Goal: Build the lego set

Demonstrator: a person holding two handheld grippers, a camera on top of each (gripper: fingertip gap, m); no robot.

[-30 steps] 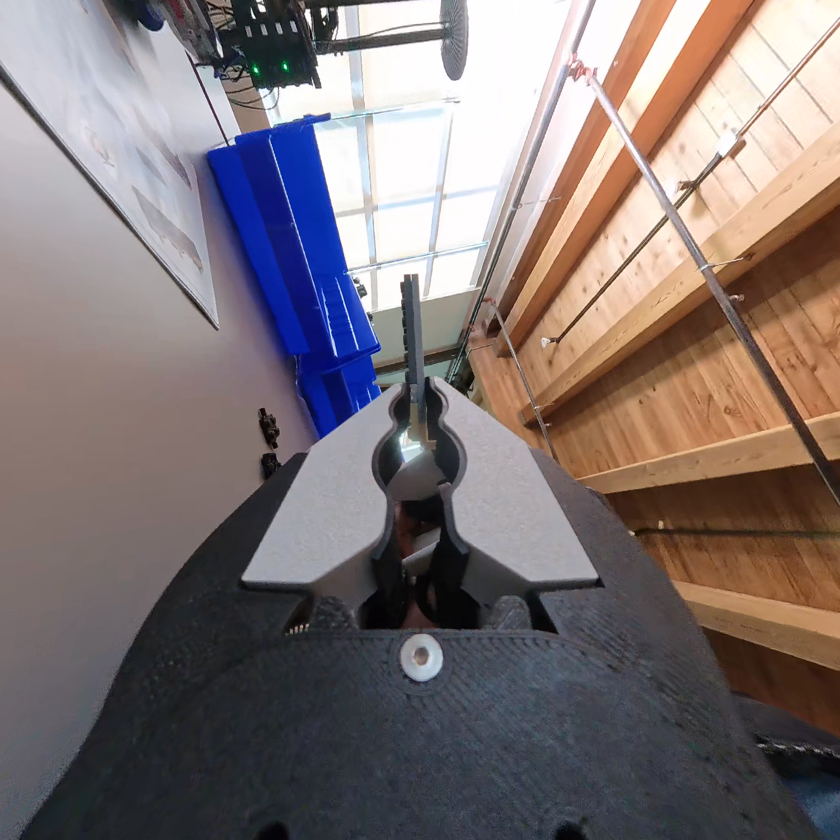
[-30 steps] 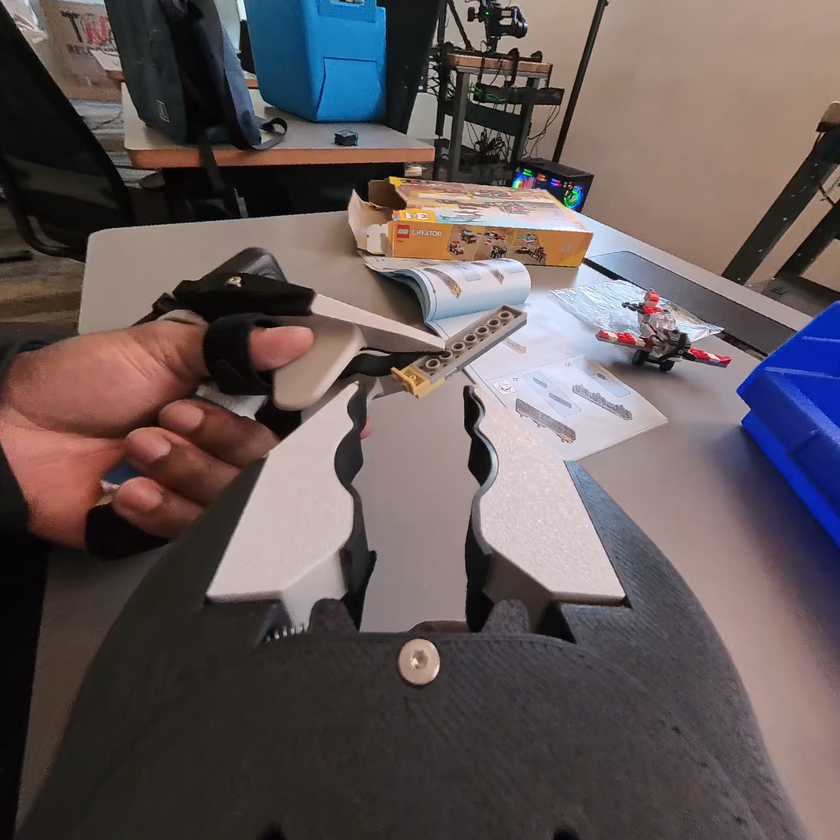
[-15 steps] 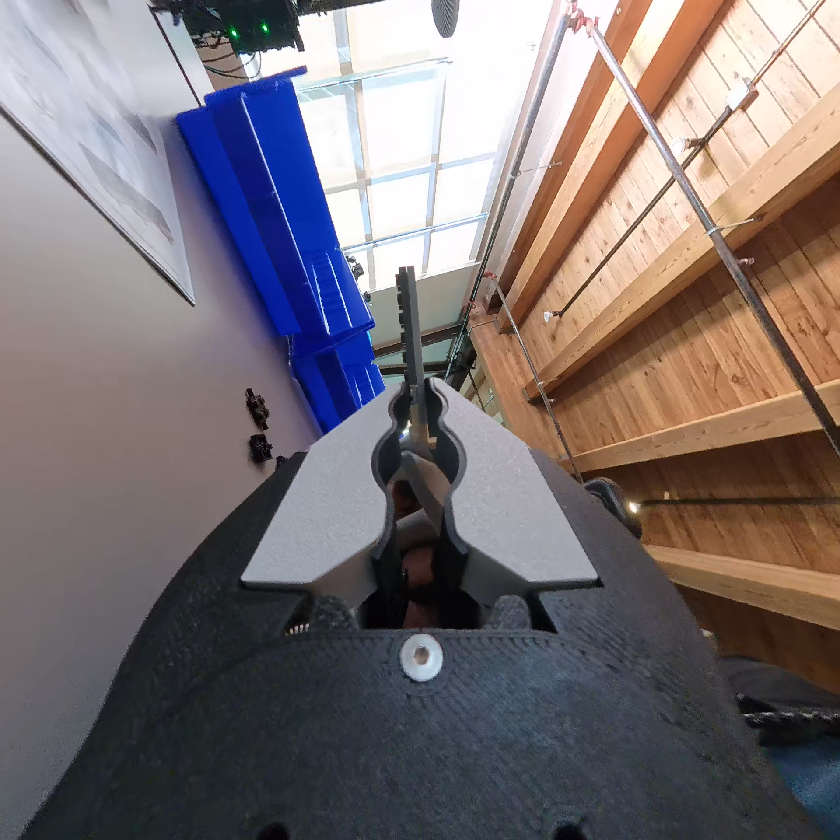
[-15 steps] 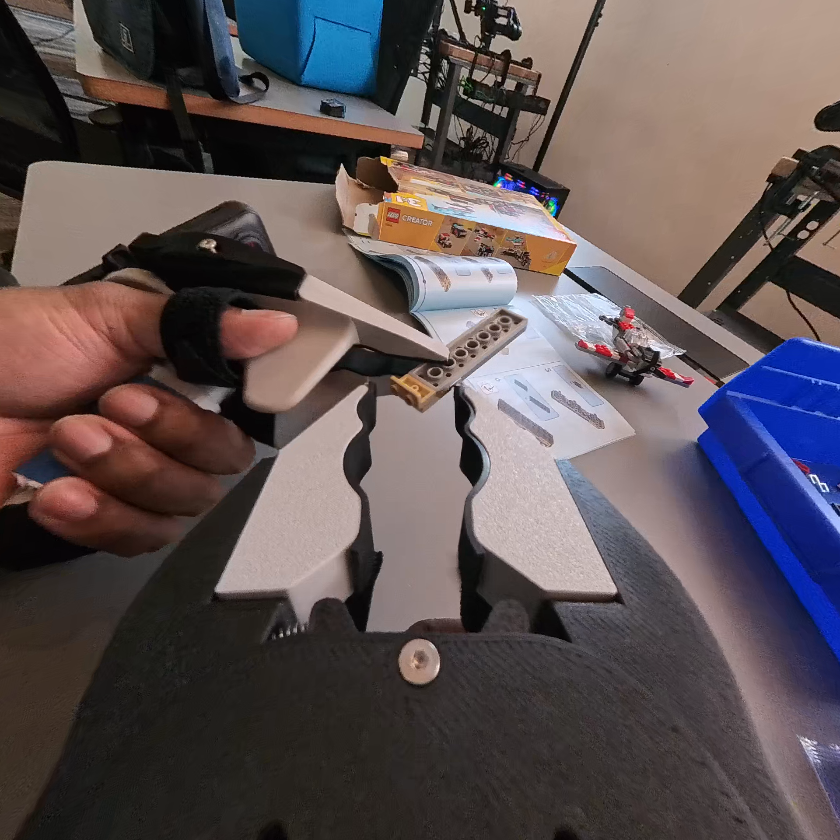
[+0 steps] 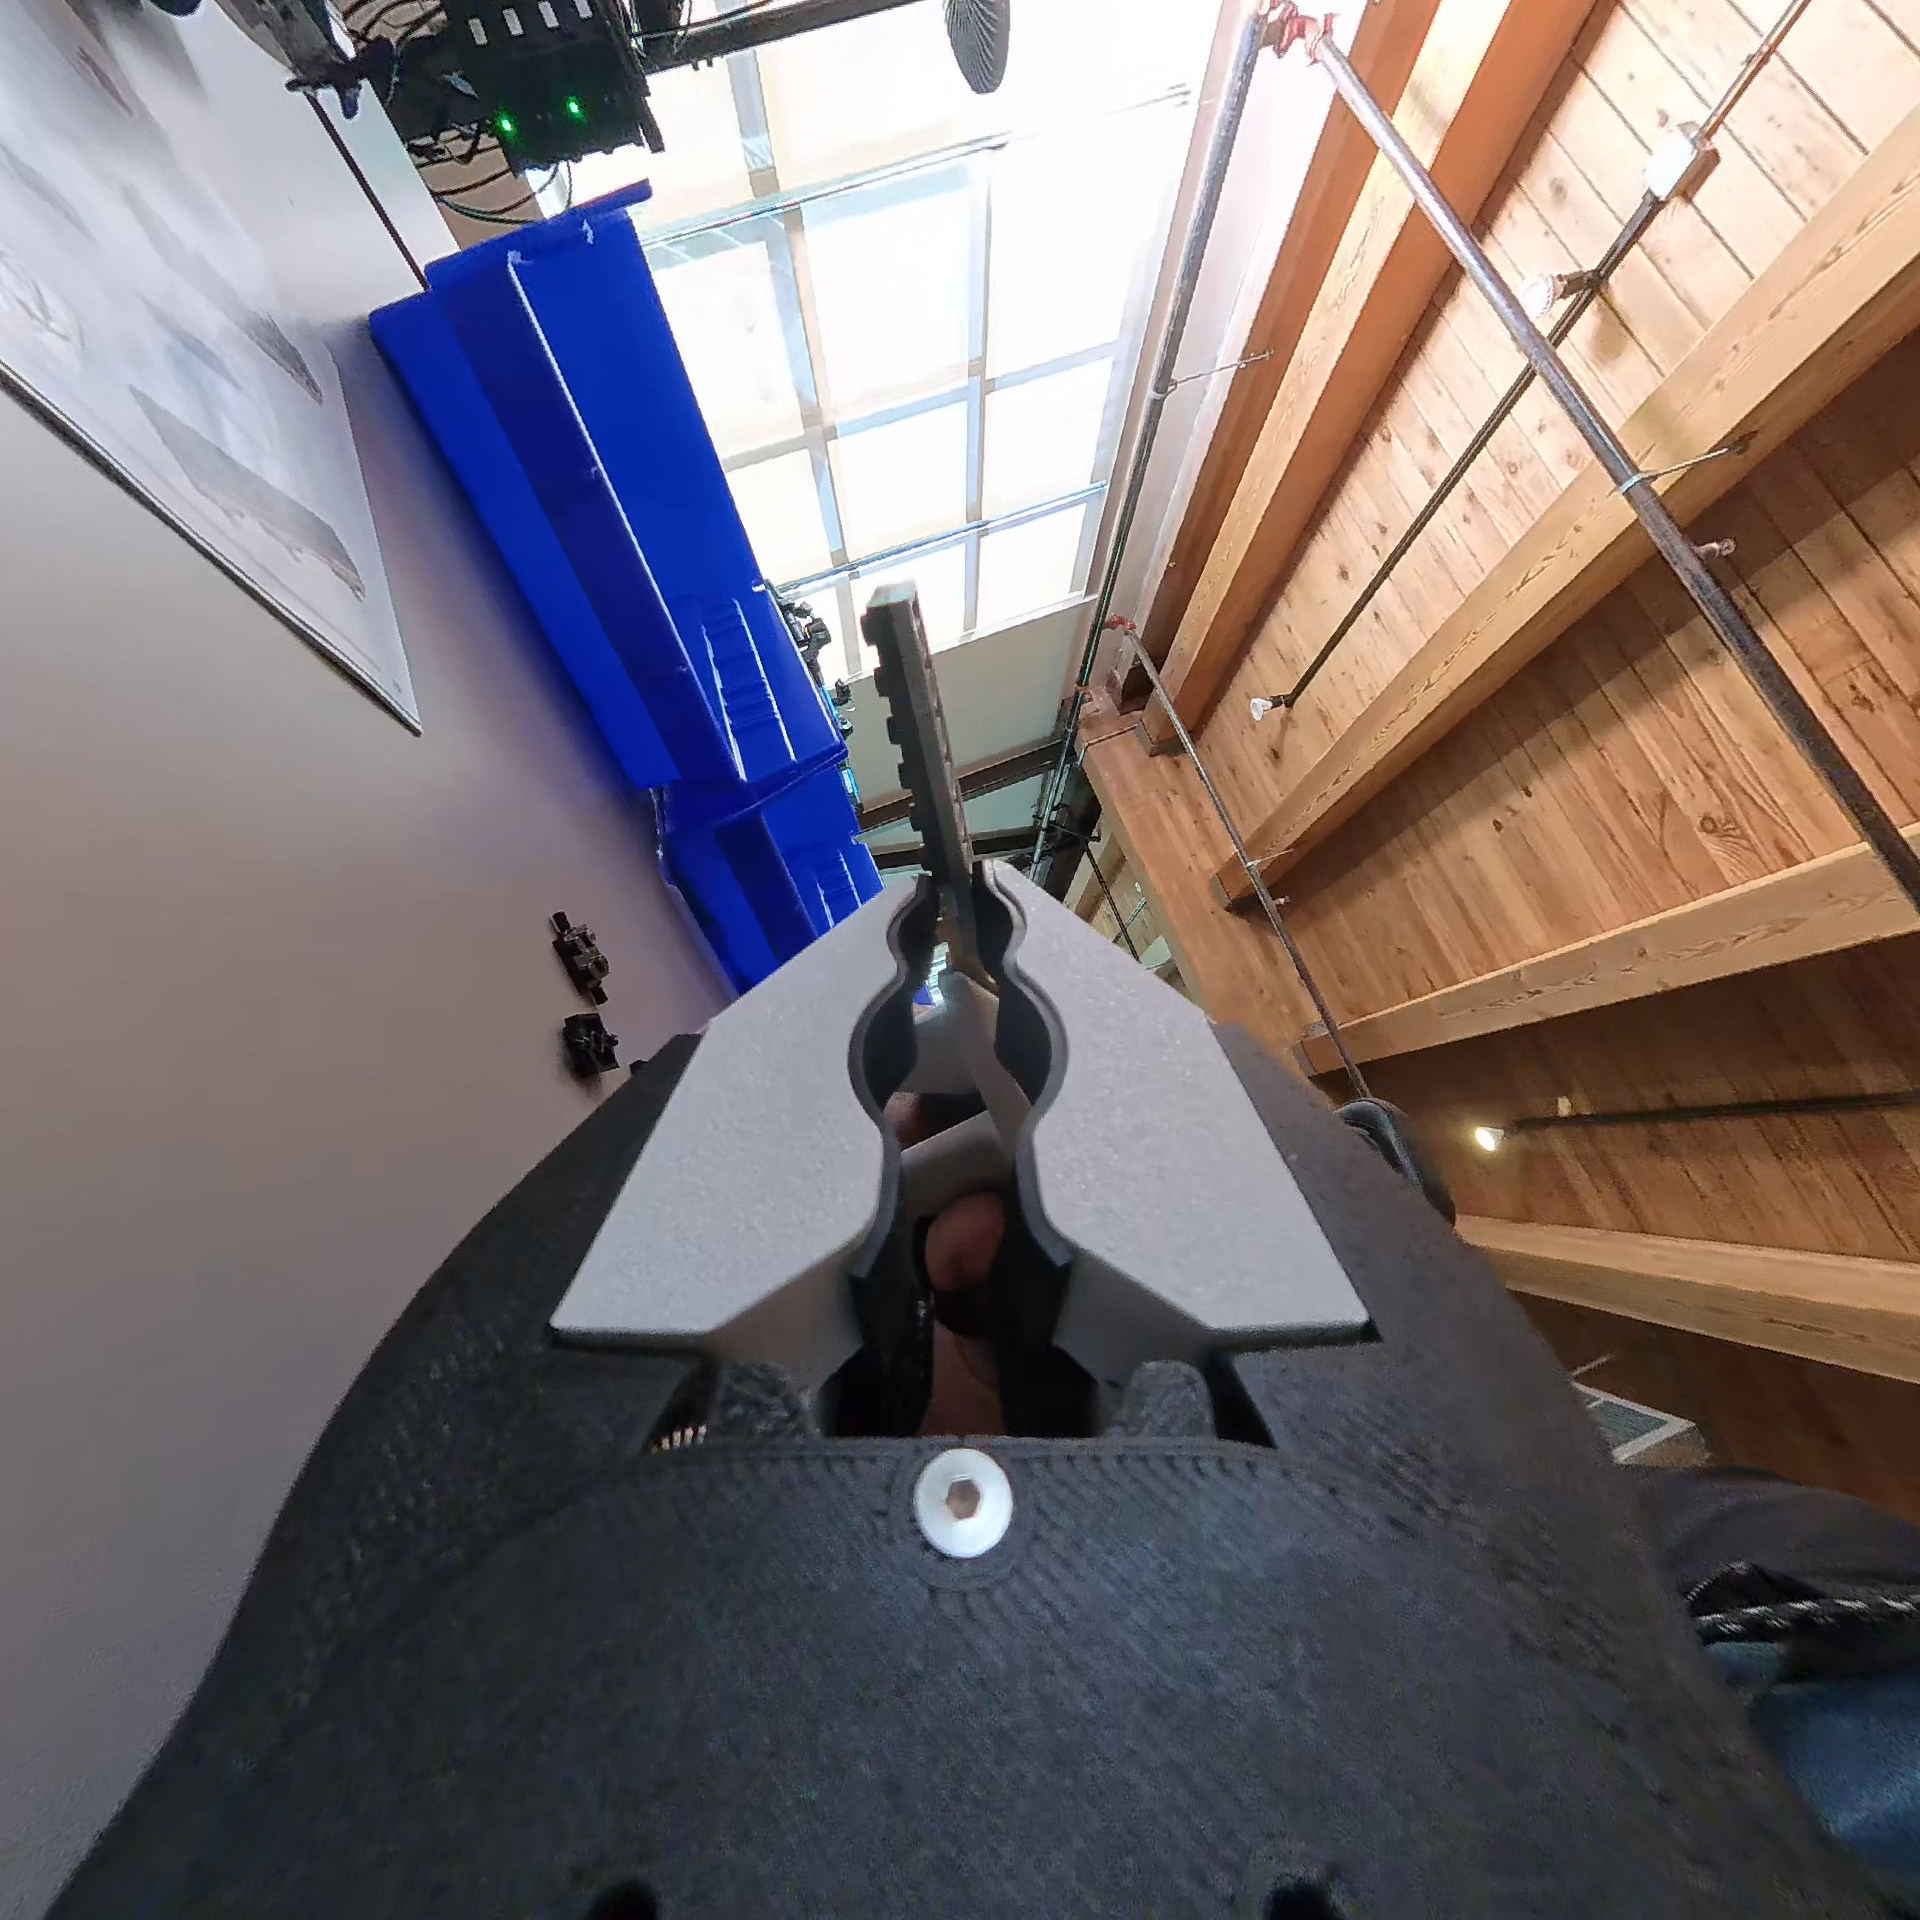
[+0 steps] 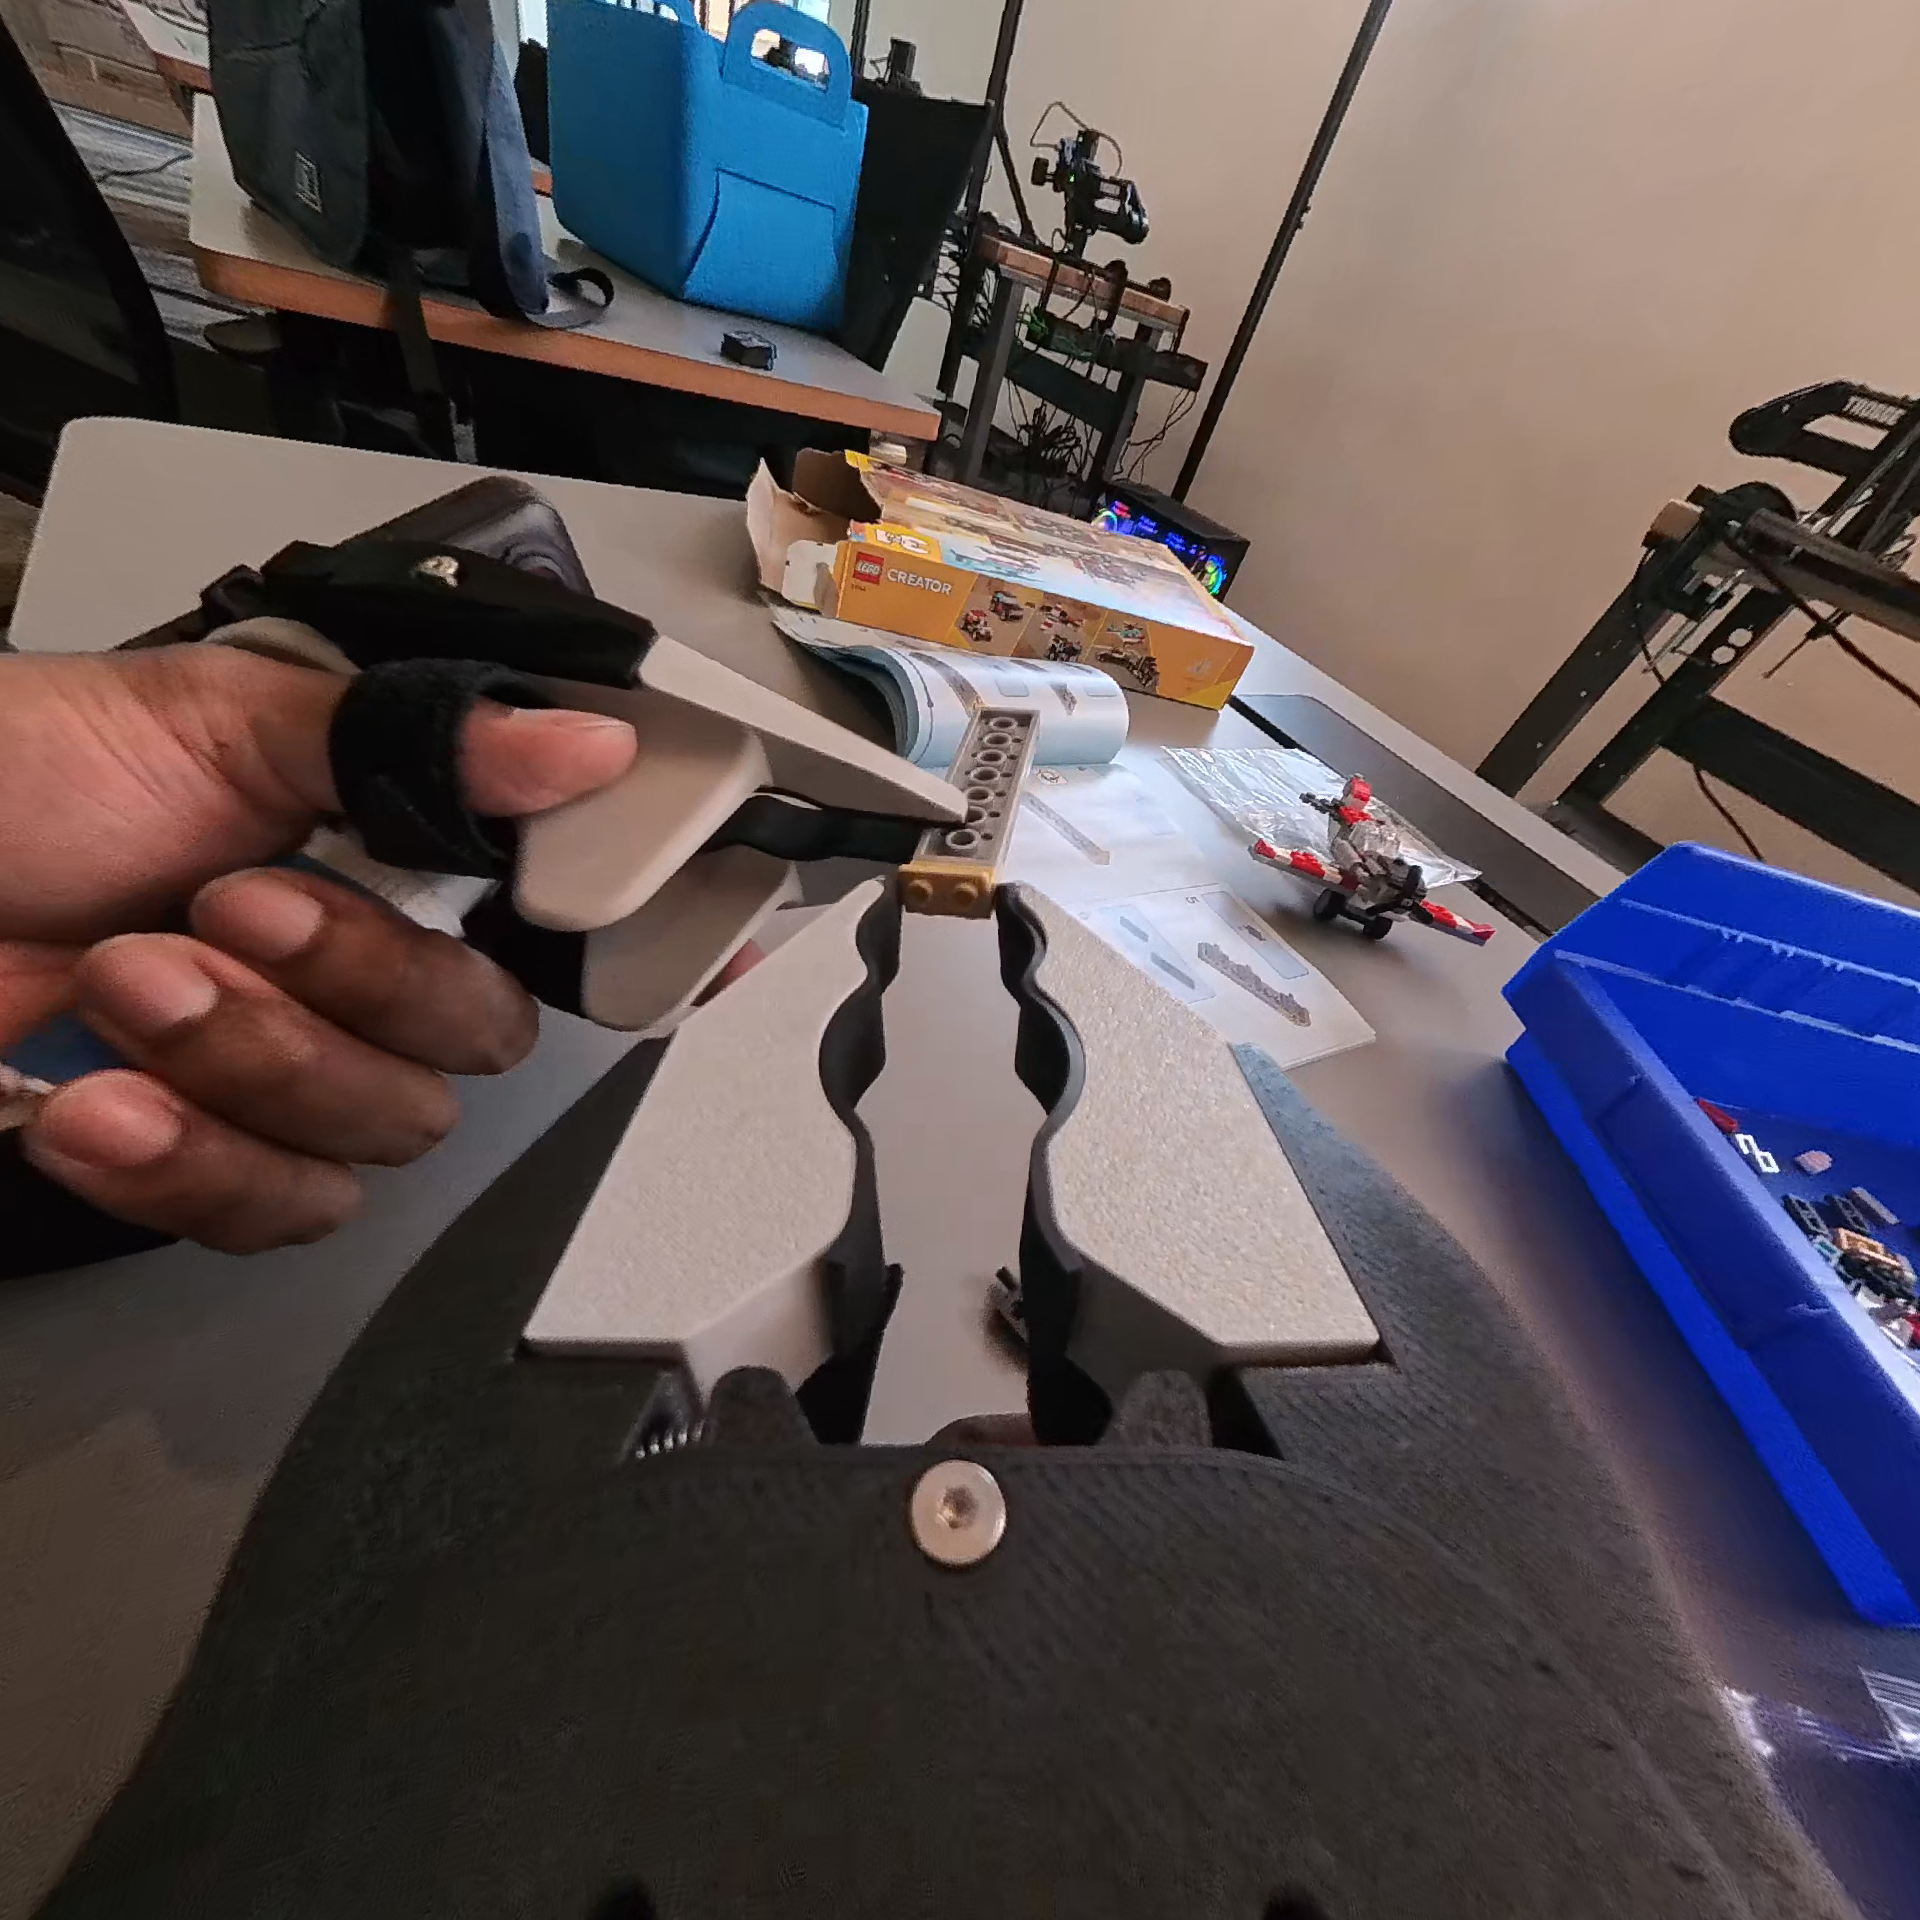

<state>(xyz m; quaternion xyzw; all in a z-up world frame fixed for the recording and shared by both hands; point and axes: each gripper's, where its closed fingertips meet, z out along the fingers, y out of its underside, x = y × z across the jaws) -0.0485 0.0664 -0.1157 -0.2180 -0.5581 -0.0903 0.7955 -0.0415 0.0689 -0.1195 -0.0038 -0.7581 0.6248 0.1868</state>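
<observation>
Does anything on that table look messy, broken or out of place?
Nothing is broken. The yellow box lies with one end flap torn open, and the instruction booklet beside it curls up instead of lying flat. The small red and white plane sits partly on a crumpled clear bag.

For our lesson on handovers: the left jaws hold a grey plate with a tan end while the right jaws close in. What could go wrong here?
1. The left gripper pinches the grey plate only near its edge; a push could twist it loose.
2. The right gripper, jaws barely wider than the tan piece, may knock that piece off.
</observation>
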